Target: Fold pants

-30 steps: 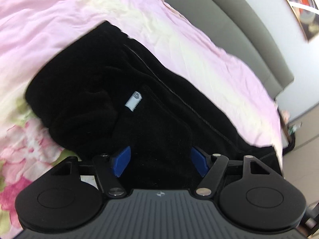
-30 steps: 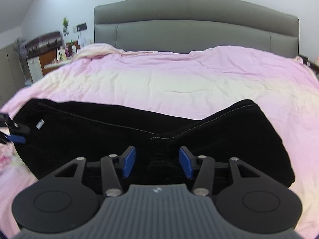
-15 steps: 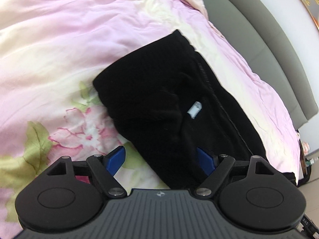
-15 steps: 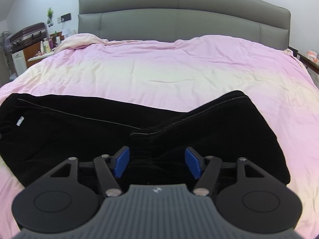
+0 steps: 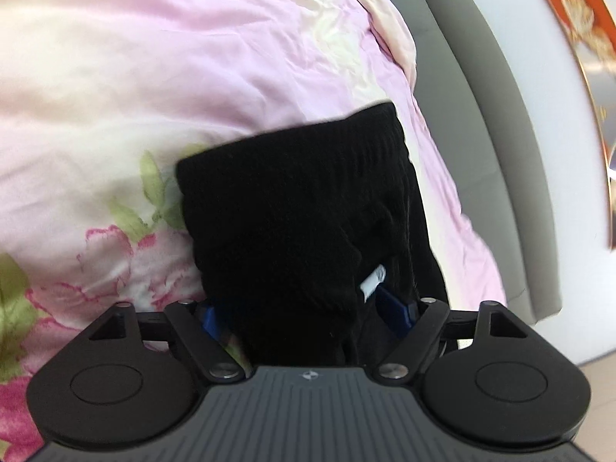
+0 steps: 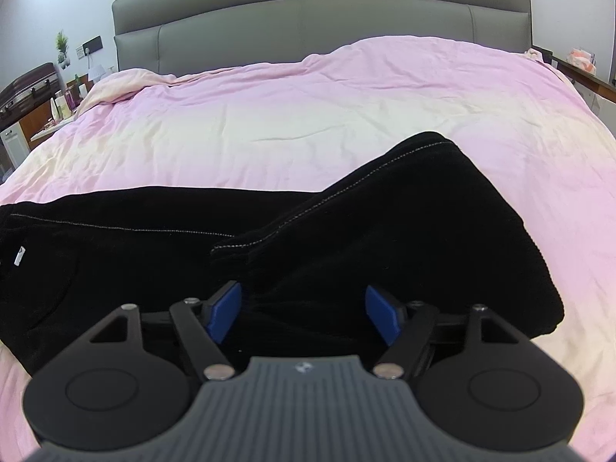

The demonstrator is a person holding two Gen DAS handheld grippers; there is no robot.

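Now the left gripper (image 5: 304, 313) is brought down over the waistband end of the black pants (image 6: 269, 254), jaws closing around cloth not yet pinched. The right gripper (image 6: 304, 313), formerly narrower, is opening above the folded leg. The pants are spread across the near edge of the pink bedspread (image 6: 308, 123), so a fresh grasp seems prepared.

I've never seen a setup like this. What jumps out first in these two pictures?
The black pants stand out first, sprawled across the near side of a pink bedspread, with a grey headboard behind. Low in each view sit blue-padded tools: the right gripper is opening just over the pants, and the left gripper is closing around one end, near a white tag.
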